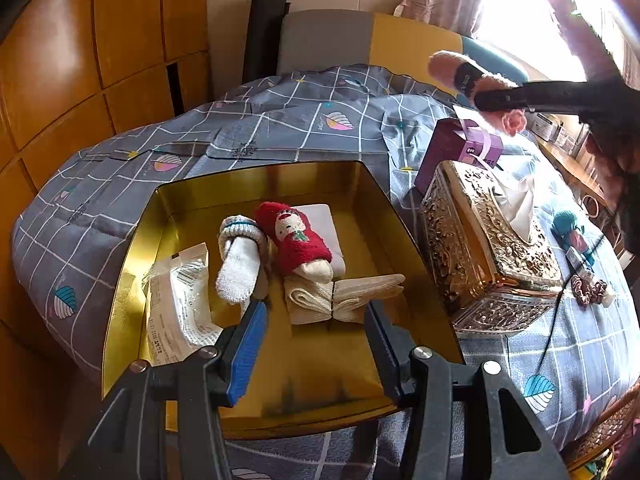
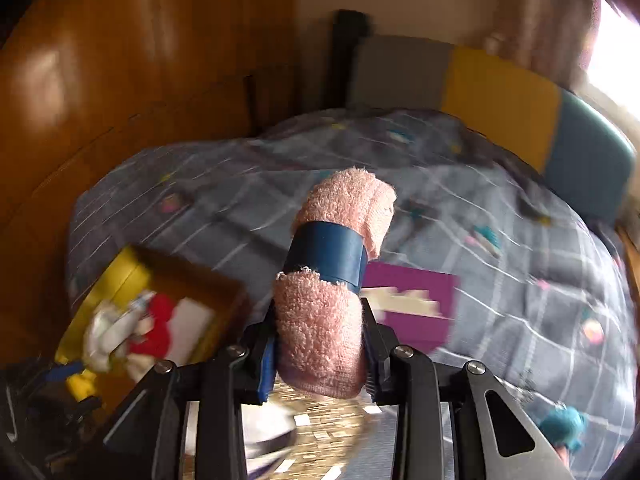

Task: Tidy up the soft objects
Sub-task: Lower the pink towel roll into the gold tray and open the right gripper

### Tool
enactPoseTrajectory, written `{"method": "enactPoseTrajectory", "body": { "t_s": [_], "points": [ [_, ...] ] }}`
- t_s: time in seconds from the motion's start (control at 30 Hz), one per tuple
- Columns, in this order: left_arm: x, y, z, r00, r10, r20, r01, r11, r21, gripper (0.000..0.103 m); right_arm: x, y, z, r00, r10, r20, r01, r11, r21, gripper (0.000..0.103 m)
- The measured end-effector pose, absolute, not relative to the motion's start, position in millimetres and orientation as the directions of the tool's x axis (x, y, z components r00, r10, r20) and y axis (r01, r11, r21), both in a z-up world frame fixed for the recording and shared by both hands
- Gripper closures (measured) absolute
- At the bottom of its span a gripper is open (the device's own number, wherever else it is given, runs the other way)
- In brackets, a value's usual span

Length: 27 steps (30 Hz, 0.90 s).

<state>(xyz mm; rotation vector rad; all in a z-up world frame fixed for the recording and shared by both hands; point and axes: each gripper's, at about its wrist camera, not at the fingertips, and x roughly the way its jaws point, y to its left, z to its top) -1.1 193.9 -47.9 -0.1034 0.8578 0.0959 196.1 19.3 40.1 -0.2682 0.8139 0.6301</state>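
A rolled pink towel (image 2: 340, 208) with a dark blue band is pinched between the pads of my right gripper (image 2: 320, 348), which is shut on it. From the left wrist view, that pink towel (image 1: 448, 68) hangs high over the bed at the right, in the right gripper (image 1: 500, 100). A gold tray (image 1: 360, 216) on the bed holds a red bear sock roll (image 1: 296, 240), a white sock (image 1: 240, 272), folded cream socks (image 1: 344, 296) and a white packet (image 1: 180, 300). My left gripper (image 1: 316, 316) stands open low over the tray, with its fingers either side of the cream socks and not pressing them.
An ornate gold tissue box (image 1: 480, 248) and a purple gift box (image 1: 452, 152) stand right of the tray on the grey checked quilt (image 1: 280, 120). A teal and pink soft item (image 1: 572, 228) and a scrunchie (image 1: 588, 288) lie further right. Wooden wardrobe panels (image 1: 80, 80) are at left.
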Motion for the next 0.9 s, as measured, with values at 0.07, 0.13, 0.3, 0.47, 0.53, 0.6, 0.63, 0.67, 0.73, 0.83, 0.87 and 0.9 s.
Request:
{"method": "enactPoseTrajectory", "body": {
  "t_s": [0.07,0.13,0.3,0.47,0.53,0.6,0.63,0.67,0.73,0.83,0.87,0.9],
  "points": [
    [-1.6,195.2,-48.3,0.650,0.044,-0.758,-0.131,0.990,-0.054,0.052,181.4,30.0,36.7,0.492,0.439,-0.752,-0.657,0.754,0.010,0.069],
    [-2.2,196.4,-48.2,0.652,0.048,-0.757,-0.135,0.989,-0.053,0.052,166.0,40.0,32.0,0.459,0.463,-0.758,-0.692,0.721,0.022,0.069],
    [-3.7,200.7,-48.0,0.652,0.060,-0.755,-0.151,0.987,-0.052,0.052,137.4,54.2,13.9,0.375,0.499,-0.781,-0.754,0.654,0.057,0.069],
    [-7.0,211.2,-47.7,0.656,0.081,-0.750,-0.183,0.982,-0.054,0.052,109.6,62.2,-10.1,0.298,0.513,-0.805,-0.800,0.594,0.082,0.069],
    [-9.8,224.4,-45.8,0.662,0.109,-0.742,-0.229,0.971,-0.062,0.052,101.2,66.2,-17.9,0.271,0.510,-0.816,-0.817,0.571,0.085,0.069],
    [-12.1,236.8,-44.6,0.664,0.138,-0.735,-0.274,0.959,-0.068,0.052,91.5,71.0,-26.0,0.246,0.509,-0.824,-0.832,0.547,0.089,0.069],
    [-13.3,245.8,-43.7,0.662,0.155,-0.734,-0.302,0.950,-0.072,0.052,85.9,74.9,-30.3,0.227,0.513,-0.828,-0.842,0.530,0.098,0.069],
    [-13.5,250.7,-43.3,0.659,0.162,-0.735,-0.316,0.946,-0.074,0.052,82.4,78.2,-33.5,0.214,0.515,-0.830,-0.850,0.517,0.102,0.069],
    [-15.9,263.7,-42.5,0.652,0.186,-0.735,-0.354,0.932,-0.078,0.052,74.3,87.5,-41.7,0.190,0.511,-0.838,-0.868,0.486,0.099,0.068],
    [-18.3,272.7,-43.3,0.647,0.203,-0.735,-0.376,0.924,-0.075,0.052,63.3,103.2,-57.9,0.163,0.483,-0.860,-0.890,0.449,0.083,0.064],
    [-19.4,274.2,-44.1,0.645,0.204,-0.737,-0.378,0.923,-0.075,0.052,59.5,108.2,-63.4,0.175,0.468,-0.866,-0.896,0.441,0.057,0.064],
    [-19.5,274.9,-45.5,0.642,0.203,-0.739,-0.379,0.922,-0.076,0.052,55.4,112.2,-66.4,0.191,0.458,-0.868,-0.904,0.427,0.026,0.062]
  ]
}}
